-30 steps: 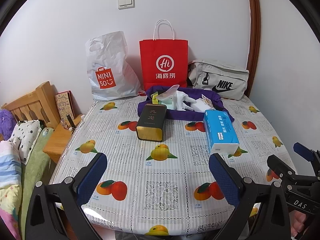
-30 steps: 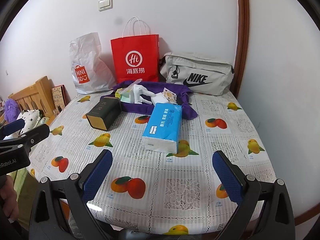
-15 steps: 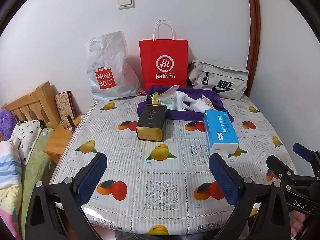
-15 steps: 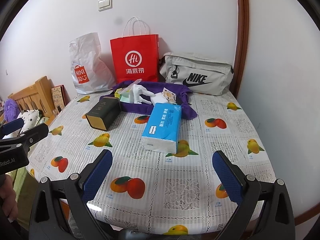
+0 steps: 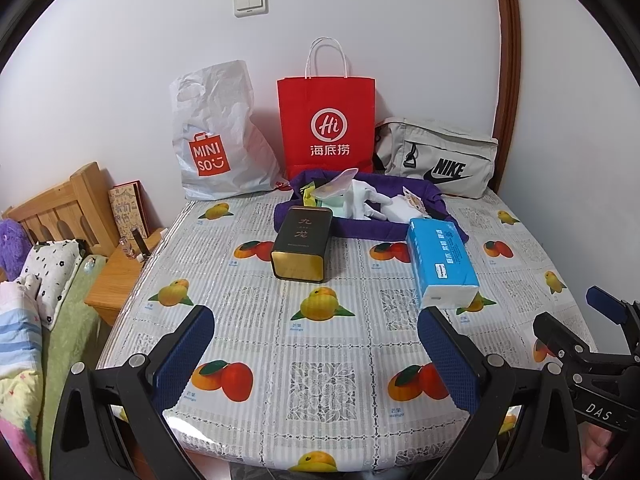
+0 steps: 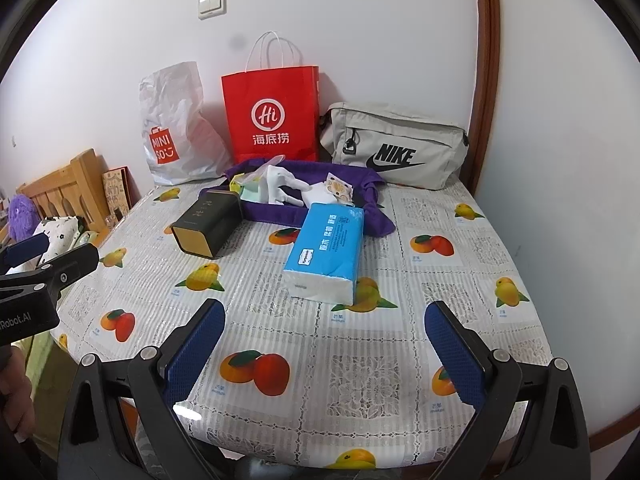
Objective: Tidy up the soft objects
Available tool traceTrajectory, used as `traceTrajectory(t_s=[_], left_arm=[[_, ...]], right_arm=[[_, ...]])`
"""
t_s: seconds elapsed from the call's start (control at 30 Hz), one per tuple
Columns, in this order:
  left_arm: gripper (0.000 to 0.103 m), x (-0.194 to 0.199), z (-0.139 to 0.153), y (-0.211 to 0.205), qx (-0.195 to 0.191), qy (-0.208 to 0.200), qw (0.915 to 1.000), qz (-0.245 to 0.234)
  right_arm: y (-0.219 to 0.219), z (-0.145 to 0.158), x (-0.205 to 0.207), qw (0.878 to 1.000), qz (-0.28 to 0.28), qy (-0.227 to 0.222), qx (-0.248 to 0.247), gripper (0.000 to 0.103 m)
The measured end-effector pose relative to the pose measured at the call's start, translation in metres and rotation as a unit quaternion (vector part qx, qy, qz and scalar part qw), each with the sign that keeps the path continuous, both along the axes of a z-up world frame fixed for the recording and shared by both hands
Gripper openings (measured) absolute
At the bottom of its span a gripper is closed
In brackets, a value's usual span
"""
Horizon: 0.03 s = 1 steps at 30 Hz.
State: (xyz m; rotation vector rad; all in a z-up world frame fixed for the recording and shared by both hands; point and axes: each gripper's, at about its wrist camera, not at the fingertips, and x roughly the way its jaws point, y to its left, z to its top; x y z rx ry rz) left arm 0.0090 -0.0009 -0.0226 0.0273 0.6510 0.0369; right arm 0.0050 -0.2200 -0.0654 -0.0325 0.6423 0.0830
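Observation:
A blue tissue pack (image 5: 440,266) (image 6: 326,252) lies on the fruit-print table, right of a dark tin (image 5: 302,244) (image 6: 208,226) on its side. Behind them a purple cloth bag (image 5: 368,232) (image 6: 280,216) holds a white glove (image 5: 366,200) (image 6: 286,186) and small packets. My left gripper (image 5: 316,360) hovers open over the table's near edge, nothing between its blue pads. My right gripper (image 6: 326,354) is also open and empty, near the front edge, short of the tissue pack.
Against the wall stand a white Miniso bag (image 5: 216,136), a red paper bag (image 5: 326,124) and a grey Nike pouch (image 5: 440,160). A wooden nightstand (image 5: 116,276) and a bed with pillows (image 5: 48,264) lie left of the table (image 5: 344,392).

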Motion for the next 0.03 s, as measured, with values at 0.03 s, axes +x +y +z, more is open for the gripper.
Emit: traceTrajectory(t_s=[0.03], left_arm=[[0.103,0.0011,-0.0010,-0.0004,-0.001,-0.002,1.0000,-0.004]], right_arm=[[0.0005,-0.0009,0.0004,1.000,0.001,0.000,-0.001,0.099]])
